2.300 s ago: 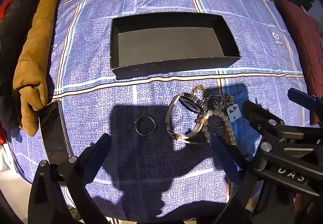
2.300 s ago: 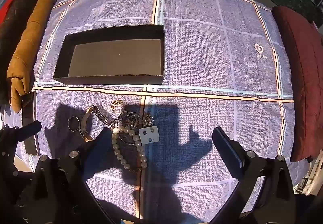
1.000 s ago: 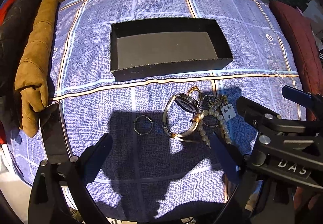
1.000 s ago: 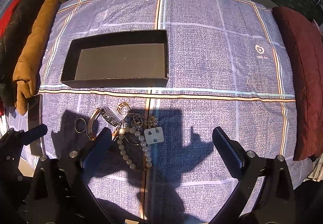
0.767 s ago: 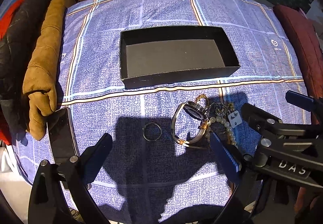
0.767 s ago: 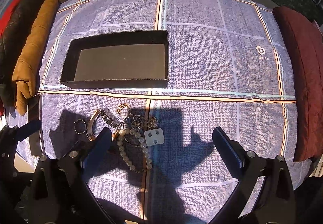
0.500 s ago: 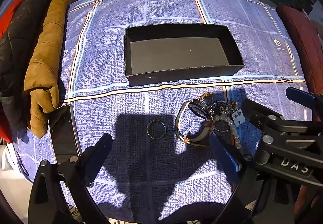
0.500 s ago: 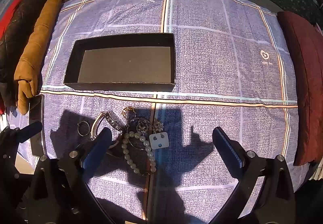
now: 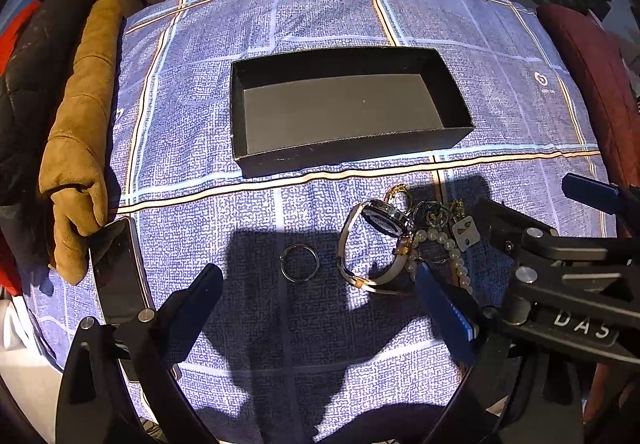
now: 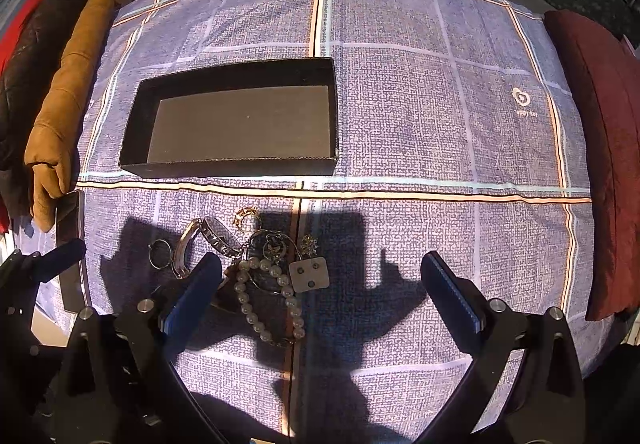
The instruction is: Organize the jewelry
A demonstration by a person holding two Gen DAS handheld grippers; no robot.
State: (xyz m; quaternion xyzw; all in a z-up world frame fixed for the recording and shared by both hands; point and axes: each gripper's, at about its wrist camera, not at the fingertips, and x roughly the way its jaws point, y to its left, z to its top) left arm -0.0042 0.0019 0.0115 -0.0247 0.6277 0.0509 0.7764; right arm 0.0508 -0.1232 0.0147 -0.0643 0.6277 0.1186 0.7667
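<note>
Both devices are held low over the near edge of a round tabletop covered with a blue-grey checked cloth (image 9: 192,91), each pointing forward and slightly down along its fingers. The left hand-held gripper (image 9: 320,308) is spread wide, with nothing between its dark fingers, and is poised above a small silver ring (image 9: 299,262) that lies alone on the cloth. The right hand-held gripper (image 10: 320,292) is likewise spread wide and grasps nothing; its left finger (image 10: 192,296) is seen just over the edge of the jewellery heap. In that heap, a gold-and-white bangle wristwatch with a dark dial (image 9: 376,240) is lain beside a white pearl strand (image 10: 264,300), a small grey earring card (image 10: 309,274) and a tangle of thin gold pieces (image 10: 276,244), all touching or overlapping. An open black rectangular cardboard box (image 9: 344,159) is set farther back, well apart from the heap, and is seen with only its grey floor. A dark smartphone (image 9: 116,268) is placed at the left edge, just beside a tan suede garment (image 9: 80,131). A dark red cushion (image 10: 600,147) is seen along the right edge.
</note>
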